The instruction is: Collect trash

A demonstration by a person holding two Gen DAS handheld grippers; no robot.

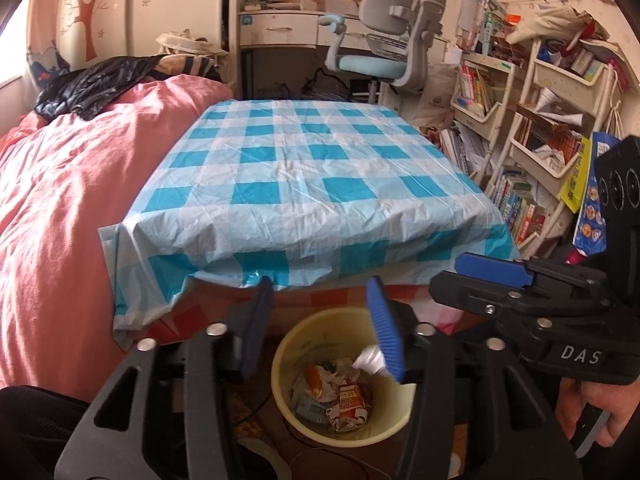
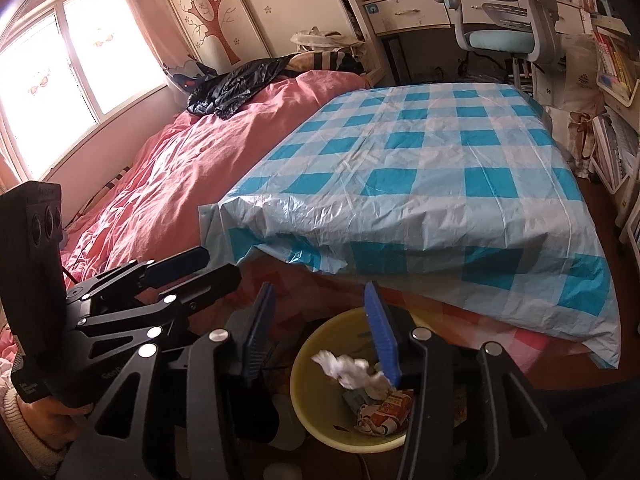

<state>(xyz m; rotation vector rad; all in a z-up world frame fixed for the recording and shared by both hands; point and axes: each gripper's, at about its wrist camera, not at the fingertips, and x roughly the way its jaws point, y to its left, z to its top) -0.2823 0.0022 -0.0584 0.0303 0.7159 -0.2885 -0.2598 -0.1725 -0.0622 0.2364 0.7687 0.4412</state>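
Note:
A yellow trash bin (image 1: 288, 394) stands on the floor below the table's near edge, with crumpled wrappers (image 1: 344, 400) inside. My left gripper (image 1: 320, 320) is open above the bin; a small white-and-silver tube (image 1: 370, 359) is falling beside its right pad. My right gripper (image 2: 320, 328) is open over the same bin (image 2: 316, 392); a crumpled white tissue (image 2: 352, 372) drops beside its right pad. Wrappers (image 2: 384, 410) lie in the bin. Each gripper shows in the other's view: the right one (image 1: 504, 276), the left one (image 2: 180, 268).
A table with a blue-and-white checked plastic cloth (image 1: 320, 168) stands ahead. A bed with a pink duvet (image 1: 60, 200) is on the left, a black bag (image 1: 84, 88) on it. Bookshelves (image 1: 540, 128) stand on the right, a desk chair (image 1: 384, 44) behind.

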